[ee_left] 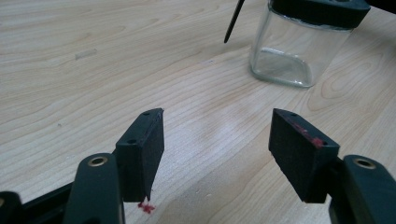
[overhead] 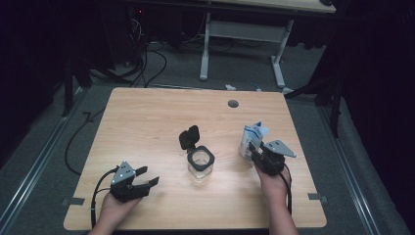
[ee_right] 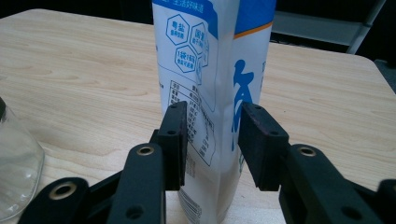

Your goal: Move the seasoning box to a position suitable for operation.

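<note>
A white and blue printed pouch stands upright on the wooden table at the right. My right gripper is shut on the pouch's lower part, one pad pressing on each side. A square clear glass jar sits mid-table with its black hinged lid flipped up; the jar looks empty. Its edge also shows in the right gripper view as a glass curve. My left gripper is open near the front left, pointing toward the jar, with nothing between its pads.
A round cable hole lies near the table's far edge. Beyond the table stands another desk's white frame, with cables on the grey floor. Bare wood stretches across the table's left and far parts.
</note>
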{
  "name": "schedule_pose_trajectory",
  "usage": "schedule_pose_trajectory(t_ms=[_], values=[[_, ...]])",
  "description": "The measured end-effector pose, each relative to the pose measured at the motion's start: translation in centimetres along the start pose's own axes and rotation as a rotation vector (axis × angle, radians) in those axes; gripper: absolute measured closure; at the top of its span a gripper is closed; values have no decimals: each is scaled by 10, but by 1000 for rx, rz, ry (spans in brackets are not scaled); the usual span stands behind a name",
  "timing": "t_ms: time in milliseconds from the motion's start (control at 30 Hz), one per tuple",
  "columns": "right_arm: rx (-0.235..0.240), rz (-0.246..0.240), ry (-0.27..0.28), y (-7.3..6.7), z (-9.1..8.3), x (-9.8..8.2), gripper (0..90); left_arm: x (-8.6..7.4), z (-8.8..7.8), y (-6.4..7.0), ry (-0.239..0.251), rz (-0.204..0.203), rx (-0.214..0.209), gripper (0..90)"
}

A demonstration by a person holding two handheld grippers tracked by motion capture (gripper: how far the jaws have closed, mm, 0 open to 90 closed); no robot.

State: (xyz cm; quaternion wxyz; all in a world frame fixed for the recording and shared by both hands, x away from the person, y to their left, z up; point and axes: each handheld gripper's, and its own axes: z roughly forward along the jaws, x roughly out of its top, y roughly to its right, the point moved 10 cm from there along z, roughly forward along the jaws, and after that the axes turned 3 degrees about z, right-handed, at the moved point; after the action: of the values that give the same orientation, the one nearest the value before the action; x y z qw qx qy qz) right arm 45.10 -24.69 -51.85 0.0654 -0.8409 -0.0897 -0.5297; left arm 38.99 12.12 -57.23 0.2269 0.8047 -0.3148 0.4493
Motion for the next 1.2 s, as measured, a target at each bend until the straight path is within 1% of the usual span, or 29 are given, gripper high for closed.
schedule_pose_trajectory(t_ms=[33,67,100,133,200,267,333,367,400,433,500,600,633,667,733,767,800,867,900,967,1000,1033,1100,1200], values=[[0,0,0,0,0,0,639,0,0,0,0,0,0,360],[-1,3,1,0,0,0,658,0,0,0,-2,-1,0,360],[5,5,6,0,0,0,708,-1,1,-1,-4,-3,-2,360],[5,5,6,0,0,0,708,-1,1,-1,-4,-3,-2,360],[9,3,14,-1,0,1,764,-1,1,0,-5,-3,-3,361],[7,-10,14,-2,0,1,781,-1,0,0,-3,-3,-6,362],[6,-9,15,-2,0,1,796,-1,0,0,-4,-3,-10,363],[4,-7,19,-1,-1,2,822,-1,0,1,-2,-3,-10,363],[4,-7,19,-1,-1,2,822,-1,0,1,-2,-3,-10,364],[5,-9,21,-1,-2,2,841,-1,0,2,-6,0,-16,364],[7,-18,19,-1,-2,2,851,-1,1,2,-6,2,-18,365],[15,-11,17,-2,-2,2,856,-2,2,3,-7,4,-22,365],[18,-25,19,-2,-2,2,859,-1,1,4,-6,9,-29,364],[18,-25,19,-2,-2,2,859,-1,1,4,-6,9,-29,360],[22,-30,17,-3,-2,2,860,-1,1,7,-4,26,-40,353],[22,-30,17,-3,-2,2,860,-1,1,7,-4,26,-40,342],[29,-28,15,-3,-2,2,861,0,0,8,-1,36,-42,336],[31,-20,10,-3,-2,2,863,0,0,11,2,54,-45,332],[31,-23,11,-2,-2,3,863,0,1,12,2,61,-45,330],[37,-16,4,-2,-2,3,862,0,1,13,3,59,-46,341],[48,-9,1,-2,-2,3,863,1,0,13,25,71,-40,353],[48,-9,1,-2,-2,3,863,1,0,13,25,71,-40,361],[46,-17,-4,-2,-3,3,863,3,-2,14,43,80,-38,363],[44,-23,-11,-2,-3,3,863,3,-2,14,44,77,-41,368]])
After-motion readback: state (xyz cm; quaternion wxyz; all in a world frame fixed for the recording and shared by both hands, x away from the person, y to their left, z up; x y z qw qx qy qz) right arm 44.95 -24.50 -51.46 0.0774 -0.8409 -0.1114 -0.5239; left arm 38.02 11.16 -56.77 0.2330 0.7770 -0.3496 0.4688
